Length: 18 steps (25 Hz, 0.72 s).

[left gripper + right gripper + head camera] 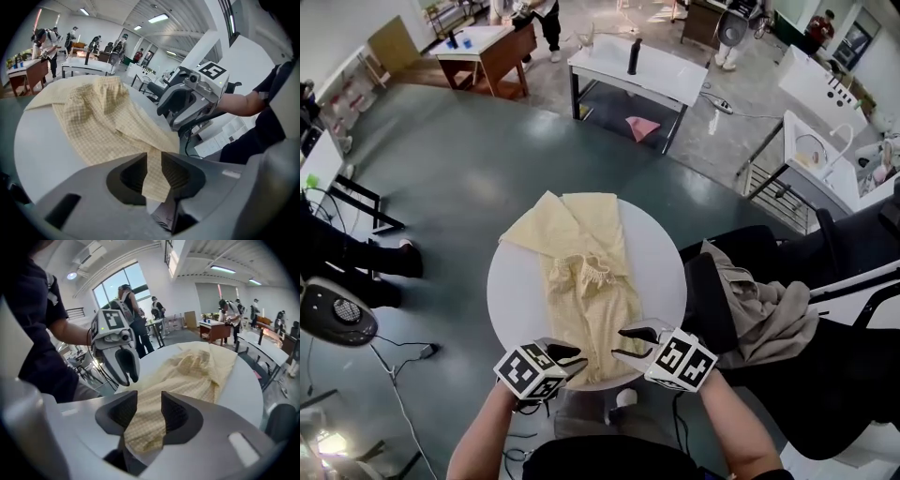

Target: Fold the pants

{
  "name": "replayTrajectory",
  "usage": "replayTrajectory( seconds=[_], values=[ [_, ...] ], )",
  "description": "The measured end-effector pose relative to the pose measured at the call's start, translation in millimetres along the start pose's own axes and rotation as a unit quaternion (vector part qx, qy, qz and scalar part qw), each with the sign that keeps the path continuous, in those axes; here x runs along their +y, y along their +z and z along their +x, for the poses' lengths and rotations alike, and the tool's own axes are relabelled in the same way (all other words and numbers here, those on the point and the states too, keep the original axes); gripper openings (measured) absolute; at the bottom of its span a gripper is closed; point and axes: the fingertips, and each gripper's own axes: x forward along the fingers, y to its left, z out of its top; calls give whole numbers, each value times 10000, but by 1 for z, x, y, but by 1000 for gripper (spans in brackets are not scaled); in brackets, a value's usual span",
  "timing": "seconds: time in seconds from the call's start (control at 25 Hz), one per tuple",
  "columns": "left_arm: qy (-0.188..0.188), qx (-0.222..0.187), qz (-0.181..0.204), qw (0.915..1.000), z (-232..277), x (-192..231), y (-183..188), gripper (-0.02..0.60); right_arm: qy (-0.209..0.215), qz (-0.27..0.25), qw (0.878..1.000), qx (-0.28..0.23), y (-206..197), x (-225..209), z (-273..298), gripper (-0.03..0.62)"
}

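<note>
Pale yellow checked pants (586,281) lie rumpled on the round white table (661,253), with the waist bunched at the middle and a flap spread toward the far left. Both grippers sit at the table's near edge, over the pants' near end. My left gripper (572,359) is open. In the left gripper view, a strip of the cloth (152,176) hangs in the gap of the left gripper (153,161). My right gripper (626,343) is also open. In the right gripper view, the hem (145,427) lies between the jaws of the right gripper (149,401), and the pads do not press it.
A black chair draped with a beige garment (759,309) stands close on the table's right. A rounded grey device (333,314) and cables lie on the floor to the left. A white table (637,66), a brown desk (487,47) and people stand farther off.
</note>
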Motion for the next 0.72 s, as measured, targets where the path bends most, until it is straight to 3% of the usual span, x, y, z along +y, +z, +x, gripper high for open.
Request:
replayTrajectory(
  seconds=[0.16,0.36,0.72],
  values=[
    [52,95,192,9998,14,-28,-22,141,212,-706,9967,347,-26,34,5,192],
    [267,60,229,9994,25,-43,-36,181,279,-1520,9839,894,-54,54,10,215],
    [657,499,463,9955,42,-35,-54,196,248,-1803,9720,1483,-81,52,24,215]
  ],
)
